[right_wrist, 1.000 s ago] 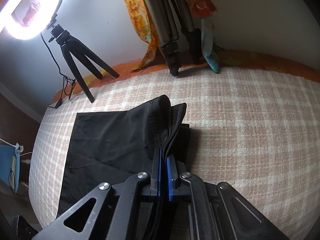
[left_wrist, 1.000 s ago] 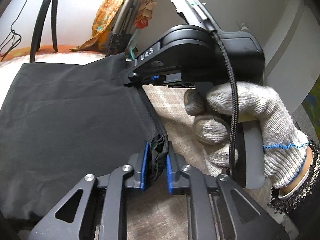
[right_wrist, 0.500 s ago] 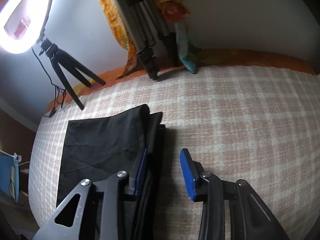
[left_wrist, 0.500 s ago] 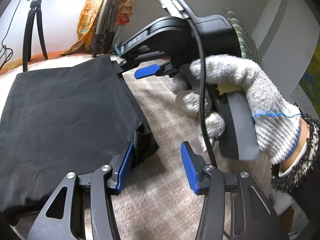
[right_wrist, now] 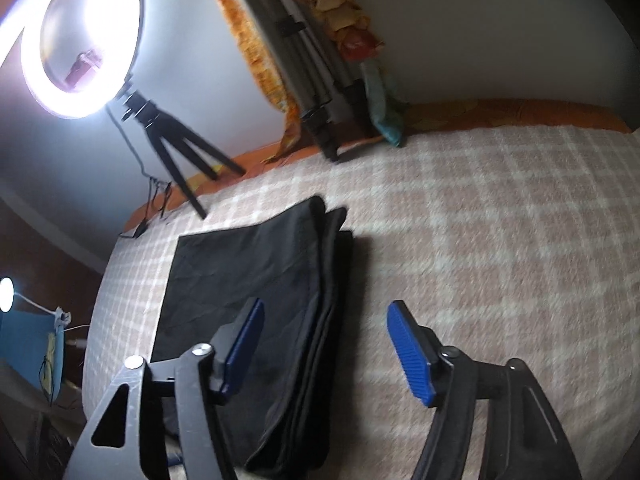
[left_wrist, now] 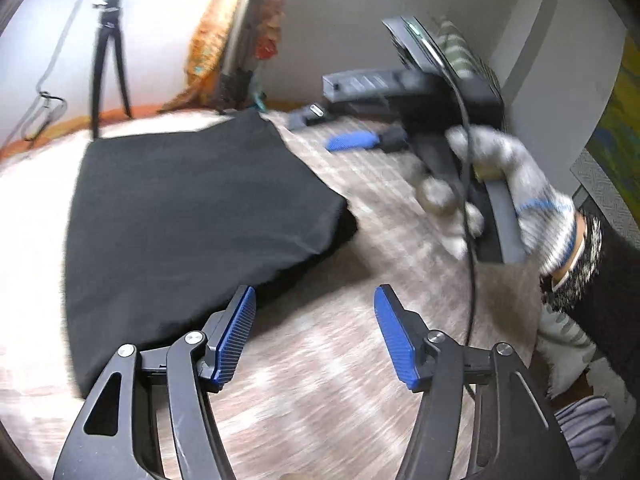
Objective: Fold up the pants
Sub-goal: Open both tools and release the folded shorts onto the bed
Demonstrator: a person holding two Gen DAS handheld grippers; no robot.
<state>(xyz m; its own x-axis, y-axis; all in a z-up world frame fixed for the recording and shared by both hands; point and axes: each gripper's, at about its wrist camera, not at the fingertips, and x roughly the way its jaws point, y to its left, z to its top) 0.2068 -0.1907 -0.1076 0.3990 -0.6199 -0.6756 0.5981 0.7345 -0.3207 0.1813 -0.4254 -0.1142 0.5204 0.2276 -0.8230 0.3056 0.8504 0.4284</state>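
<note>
The black pants [left_wrist: 180, 220] lie folded into a flat stack on the plaid bedspread [left_wrist: 360, 380]; in the right wrist view [right_wrist: 260, 280] the layered folded edge faces right. My left gripper [left_wrist: 314, 336] is open and empty, raised just off the stack's near right edge. My right gripper [right_wrist: 324, 344] is open and empty, above the stack's right edge. In the left wrist view the right gripper [left_wrist: 352, 128] shows blurred at the back right, held by a gloved hand [left_wrist: 512, 192], apart from the pants.
A lit ring light [right_wrist: 80, 36] on a small tripod [right_wrist: 180, 160] stands at the back left. A larger tripod [right_wrist: 320, 92] draped with orange cloth leans on the wall. The plaid bedspread [right_wrist: 500, 220] stretches to the right. A blue object [right_wrist: 28, 340] sits left of the bed.
Both grippers went from shut on the pants' edge to wide open, let the fabric drop flat, and have pulled back and up from the stack.
</note>
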